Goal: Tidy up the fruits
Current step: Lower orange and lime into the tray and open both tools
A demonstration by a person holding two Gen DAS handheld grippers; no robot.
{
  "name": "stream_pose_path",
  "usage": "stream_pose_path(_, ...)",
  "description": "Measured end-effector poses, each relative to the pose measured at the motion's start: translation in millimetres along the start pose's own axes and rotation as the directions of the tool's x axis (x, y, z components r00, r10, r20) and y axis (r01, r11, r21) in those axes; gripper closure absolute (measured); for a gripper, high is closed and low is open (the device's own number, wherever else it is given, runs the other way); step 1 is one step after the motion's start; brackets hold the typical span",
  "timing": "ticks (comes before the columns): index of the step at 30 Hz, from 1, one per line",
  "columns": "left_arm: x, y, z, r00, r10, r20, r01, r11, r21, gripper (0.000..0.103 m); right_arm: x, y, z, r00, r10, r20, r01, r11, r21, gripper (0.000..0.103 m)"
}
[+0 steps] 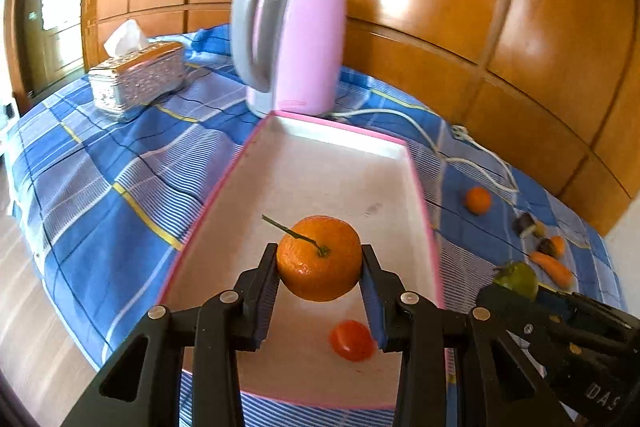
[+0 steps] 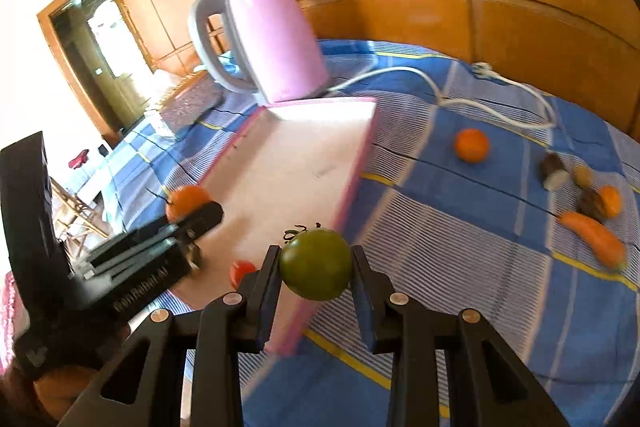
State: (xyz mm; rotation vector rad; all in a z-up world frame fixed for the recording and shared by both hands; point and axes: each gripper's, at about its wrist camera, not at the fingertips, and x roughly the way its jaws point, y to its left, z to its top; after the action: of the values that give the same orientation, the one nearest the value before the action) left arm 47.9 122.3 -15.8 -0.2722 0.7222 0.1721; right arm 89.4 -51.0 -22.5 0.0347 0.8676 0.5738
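Orange (image 1: pixel 319 257) clamped in left tool (image 1: pixel 320 267), hanging over pink tray (image 1: pixel 224 187) near red tomato (image 1: pixel 352 340). Right tool (image 2: pixel 316 267) clamps green fruit (image 2: pixel 316 264) at the tray's right edge. Best lower each into bare tray space, release gently, avoid rolling.

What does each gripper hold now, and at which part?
The left gripper holds the stemmed orange by its two opposite sides. The right gripper holds the green fruit the same way, at its widest part.
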Motion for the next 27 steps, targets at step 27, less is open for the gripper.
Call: stream_pose_path(27, -17.2, 8.1, -4.8, 0.999, 0.026, 0.020, -0.025, 0.999, -0.034, 0.060, 14.8, 15.8, -6.9, 1.000, -0.016, -0.021, 0.017, 0.999, 0.049, 0.065)
